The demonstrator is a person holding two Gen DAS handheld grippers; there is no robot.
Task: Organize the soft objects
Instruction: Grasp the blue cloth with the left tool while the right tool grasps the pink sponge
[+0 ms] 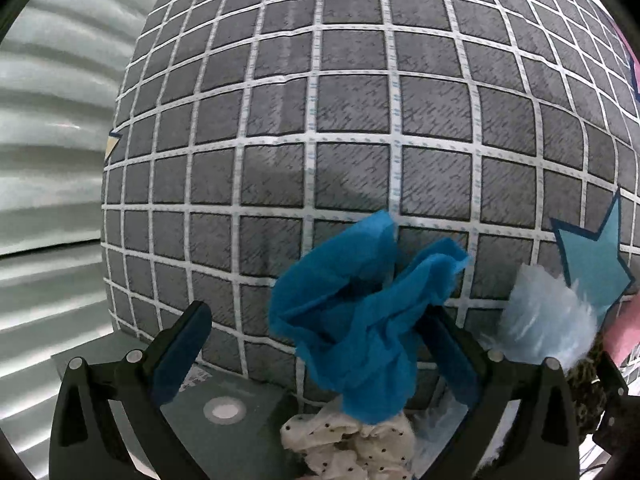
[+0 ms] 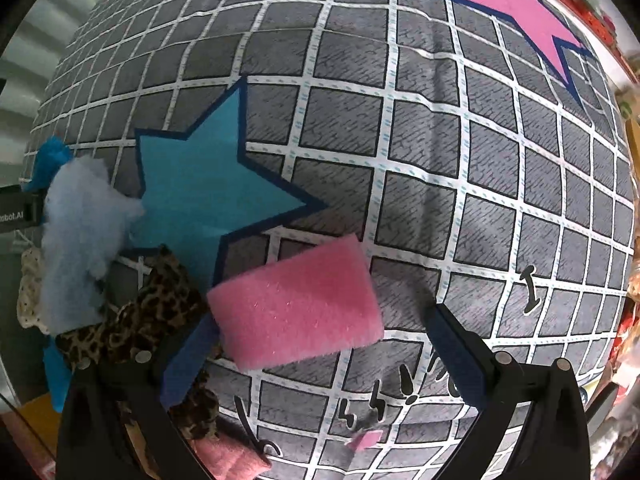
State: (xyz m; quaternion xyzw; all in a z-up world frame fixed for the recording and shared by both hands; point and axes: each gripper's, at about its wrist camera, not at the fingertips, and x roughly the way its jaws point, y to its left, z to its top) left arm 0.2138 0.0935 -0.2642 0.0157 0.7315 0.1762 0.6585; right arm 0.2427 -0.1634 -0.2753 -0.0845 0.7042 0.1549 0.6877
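Observation:
In the left wrist view my left gripper [image 1: 320, 344] stands wide open; a crumpled blue cloth [image 1: 360, 320] hangs against its right finger [image 1: 452, 352], over a white dotted cloth [image 1: 352, 452]. A pale blue fluffy piece [image 1: 548, 320] is at the right. In the right wrist view my right gripper [image 2: 320, 356] is open; a pink sponge [image 2: 296, 300] rests against its left finger [image 2: 188, 364]. Beside it are a leopard-print cloth [image 2: 140, 320] and the pale blue fluff [image 2: 80, 232]. Whether the sponge or the blue cloth is falling or resting, I cannot tell.
A large grey checked cushion [image 1: 360, 100] with a blue star [image 2: 208, 184] and a pink star [image 2: 516, 4] fills both views. A corrugated wall [image 1: 52, 120] is at the left. A grey box rim [image 1: 224, 404] lies below the left gripper.

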